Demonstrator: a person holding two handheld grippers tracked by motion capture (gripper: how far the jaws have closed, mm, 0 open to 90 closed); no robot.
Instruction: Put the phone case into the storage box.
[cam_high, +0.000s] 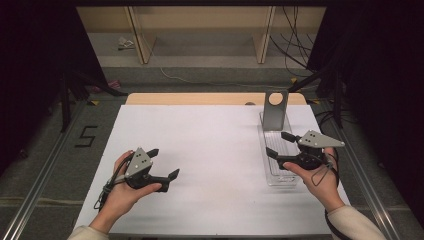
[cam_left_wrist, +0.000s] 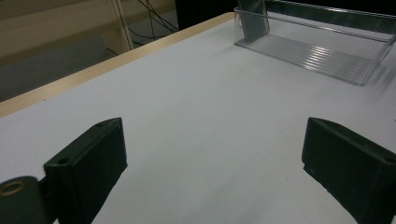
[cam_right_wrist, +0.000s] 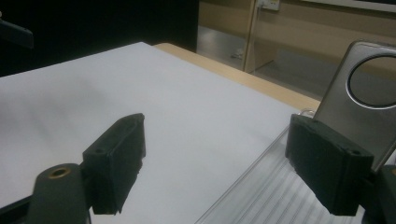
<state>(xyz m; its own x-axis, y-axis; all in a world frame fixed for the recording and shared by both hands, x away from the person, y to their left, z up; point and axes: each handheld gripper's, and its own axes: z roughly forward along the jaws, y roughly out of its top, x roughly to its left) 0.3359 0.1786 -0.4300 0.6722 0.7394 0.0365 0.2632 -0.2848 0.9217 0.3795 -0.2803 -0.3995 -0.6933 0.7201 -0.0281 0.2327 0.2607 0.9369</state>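
While both arms rest low over the bench, nothing held yet:

Right gripper (cam_high: 276, 144): jaws spread wide, empty, poised over the near half of the clear tray (cam_high: 266, 161), one jaw inside its walls; probably lined up this way to reach the phone.

Phone (cam_high: 275, 110): grey, round camera ring facing the person, propped nearly upright at the far end of the tray, leaning back; in the right gripper view (cam_right_wrist: 369, 100) just beyond the right-hand jaw, not touched.

Clear tray, again: ribbed floor, long side running away from the person, along the right edge of the white bench (cam_high: 200, 150); apparently serving as a stand, keeping the phone on edge and easy to pinch.

Left gripper (cam_high: 163, 163): jaws wide apart, empty, low over bare bench, well apart from the tray; seemingly parked in reserve.
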